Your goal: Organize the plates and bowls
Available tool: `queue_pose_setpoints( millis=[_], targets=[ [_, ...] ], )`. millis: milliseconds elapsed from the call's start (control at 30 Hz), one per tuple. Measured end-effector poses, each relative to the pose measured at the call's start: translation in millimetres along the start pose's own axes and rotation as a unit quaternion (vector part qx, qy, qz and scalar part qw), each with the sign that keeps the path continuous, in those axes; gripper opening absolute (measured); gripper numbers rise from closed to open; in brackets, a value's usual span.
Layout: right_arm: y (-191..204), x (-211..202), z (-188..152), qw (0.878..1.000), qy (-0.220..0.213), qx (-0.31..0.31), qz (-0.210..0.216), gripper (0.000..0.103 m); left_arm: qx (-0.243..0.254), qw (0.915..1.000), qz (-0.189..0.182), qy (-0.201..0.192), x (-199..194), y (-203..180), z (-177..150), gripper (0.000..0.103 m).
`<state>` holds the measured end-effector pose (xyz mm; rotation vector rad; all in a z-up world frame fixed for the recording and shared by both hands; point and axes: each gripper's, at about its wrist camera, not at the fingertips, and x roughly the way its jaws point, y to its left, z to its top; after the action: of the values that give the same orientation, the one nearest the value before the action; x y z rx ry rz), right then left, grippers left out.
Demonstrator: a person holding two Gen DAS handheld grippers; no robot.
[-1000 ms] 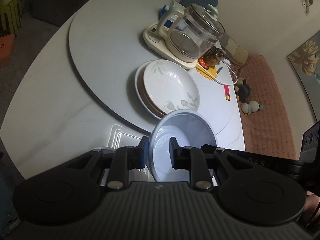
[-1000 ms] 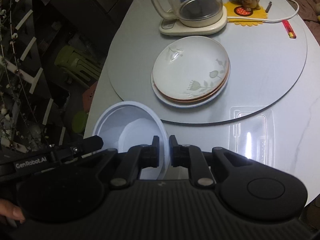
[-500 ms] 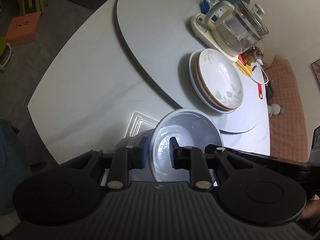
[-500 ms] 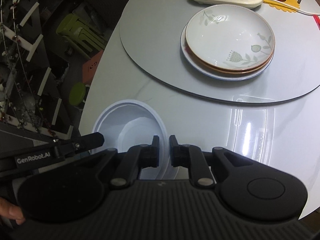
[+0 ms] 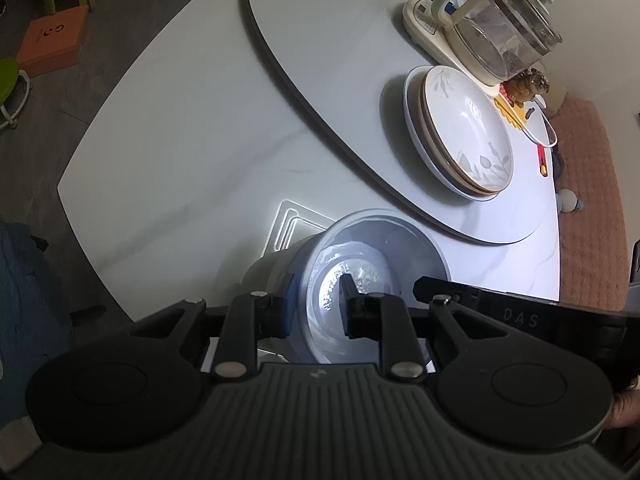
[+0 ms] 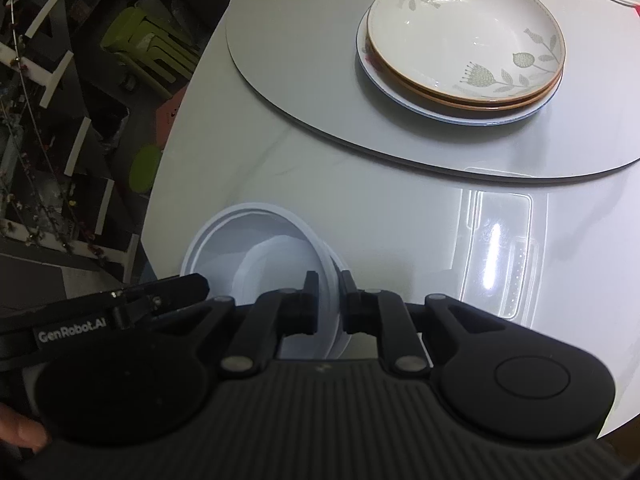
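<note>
A white plastic bowl point(image 5: 380, 256) is held near the table's near edge by both grippers; it also shows in the right wrist view point(image 6: 256, 248). My left gripper point(image 5: 316, 312) is shut on its left rim. My right gripper point(image 6: 328, 300) is shut on its right rim. A stack of plates point(image 5: 460, 132), topped by a cream floral plate, rests on the grey turntable point(image 5: 328, 52); the stack also shows in the right wrist view point(image 6: 464, 40).
A glass kettle point(image 5: 496, 28) on its base stands behind the plates. A yellow mat with a small figurine point(image 5: 520, 88) and a red pen point(image 5: 542, 158) lie beyond. Green stools point(image 6: 152, 52) and an orange box point(image 5: 52, 40) sit on the floor.
Both grippers and the bowl have drawn back and down toward the table's near edge; the plate stack now sits farther away in both views. Both grips are unchanged.
</note>
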<state>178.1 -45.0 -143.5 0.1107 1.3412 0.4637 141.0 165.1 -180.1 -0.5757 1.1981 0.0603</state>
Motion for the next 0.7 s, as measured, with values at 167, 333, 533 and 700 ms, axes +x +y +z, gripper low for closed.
queue_pose_setpoints(
  millis=[167,333,533,700],
  targets=[
    [-4.0,-3.9,2.9,1.000,-0.007,0.010,0.014,0.026,-0.008,1.0000,-0.006,-0.002,-2.9,3.6,-0.6,0.045],
    [-7.6,-6.6,8.9,1.000,-0.013,0.015,0.014,0.045,-0.019,0.9997,-0.012,-0.008,-2.4,10.4,1.4,0.046],
    [-10.2,-9.0,10.7,0.999,-0.023,0.020,0.013,0.046,-0.027,0.9991,-0.033,0.003,10.8,20.1,0.5,0.048],
    [-10.3,-0.2,1.5,0.999,-0.024,0.048,0.005,0.046,-0.010,0.9985,-0.051,0.016,23.3,28.3,0.4,0.049]
  ],
)
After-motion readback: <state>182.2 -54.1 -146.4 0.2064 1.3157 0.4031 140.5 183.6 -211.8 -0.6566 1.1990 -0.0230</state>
